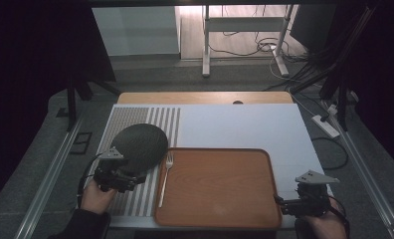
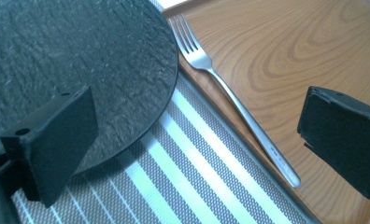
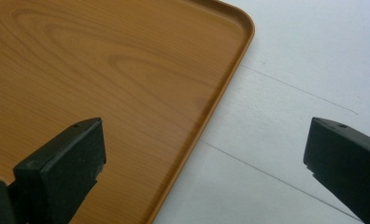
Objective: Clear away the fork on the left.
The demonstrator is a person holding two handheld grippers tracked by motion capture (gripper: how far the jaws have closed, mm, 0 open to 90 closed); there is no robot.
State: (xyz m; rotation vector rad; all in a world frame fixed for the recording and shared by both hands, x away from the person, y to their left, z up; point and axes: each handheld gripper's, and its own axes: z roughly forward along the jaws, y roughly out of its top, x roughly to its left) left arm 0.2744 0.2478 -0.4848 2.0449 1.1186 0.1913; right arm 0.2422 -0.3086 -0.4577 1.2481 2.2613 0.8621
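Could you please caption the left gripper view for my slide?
Open left claw above dark plate and fork.

I see the rectangular wooden tray (image 1: 225, 191) bare across its middle and right; only the silver metal fork (image 1: 165, 179) and round black slate plate (image 1: 139, 144) crowd its left rim

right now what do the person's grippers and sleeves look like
Both grippers are black. The left gripper and right gripper each carry a grey three-cornered plate on top and trail a black cable. Their fingers are blocky, matte black. The left sleeve is dark.
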